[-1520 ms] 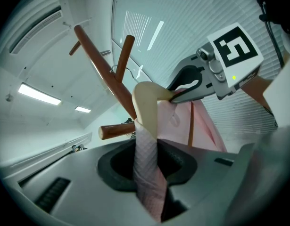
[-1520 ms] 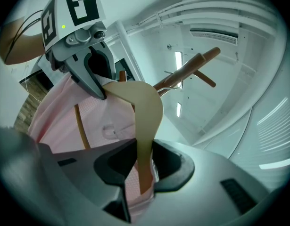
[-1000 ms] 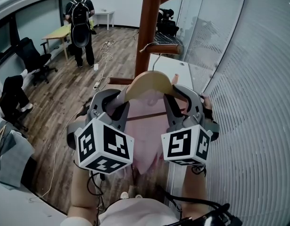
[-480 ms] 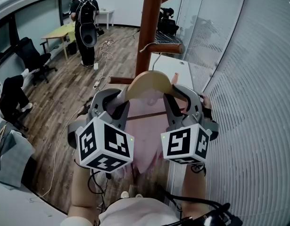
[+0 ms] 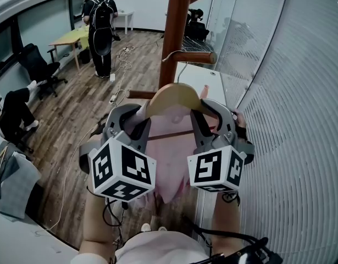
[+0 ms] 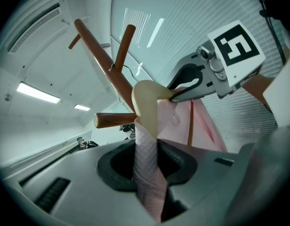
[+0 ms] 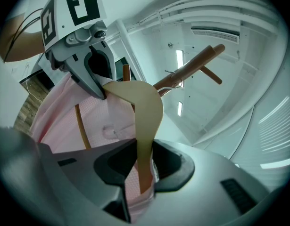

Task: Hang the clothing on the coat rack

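Pink shirt (image 5: 171, 166) drapes a wooden hanger (image 5: 173, 97) held just before the brown coat rack (image 5: 174, 26), right below its peg (image 5: 195, 56). The left tool (image 6: 147, 160) pinches the shirt over one hanger end, and the right tool (image 7: 144, 166) clamps the other end. A person with a backpack (image 5: 101, 21) stands well beyond the rack.

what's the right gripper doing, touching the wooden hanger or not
Touching. In the right gripper view, the right gripper is clamped on the arm of the wooden hanger, with pink fabric caught alongside.
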